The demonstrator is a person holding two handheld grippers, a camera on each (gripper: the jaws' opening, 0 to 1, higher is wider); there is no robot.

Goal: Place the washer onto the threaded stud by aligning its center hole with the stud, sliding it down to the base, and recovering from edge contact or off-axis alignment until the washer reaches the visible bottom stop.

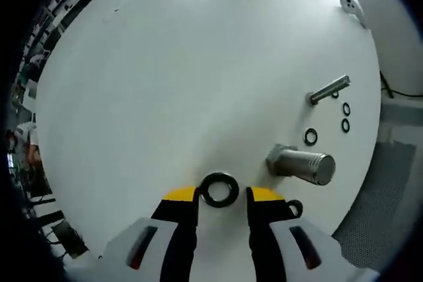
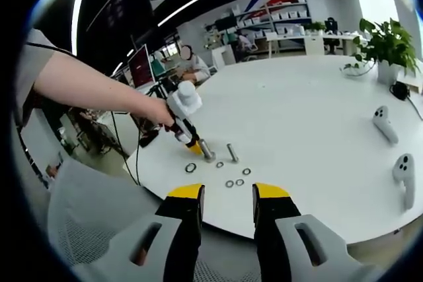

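A large black washer (image 1: pixel 219 190) lies flat on the white table (image 1: pixel 165 84), just ahead of my left gripper (image 1: pixel 223 196), whose jaws stand open on either side of it without clamping it. To its right is the thick threaded stud (image 1: pixel 301 164) with a hex base. The right gripper view has that washer (image 2: pixel 191 168) beside the stud (image 2: pixel 207 151), which stands upright, and a person's hand holding the left gripper (image 2: pixel 186 113) over them. My right gripper (image 2: pixel 228 195) is open and holds nothing, back near the table's edge.
A thinner stud (image 1: pixel 329 89) stands farther off, with small black washers (image 1: pixel 310 137) scattered around it. Two white controllers (image 2: pixel 385 123) lie on the right of the table (image 2: pixel 310 104). A potted plant (image 2: pixel 386 44) stands at the far edge.
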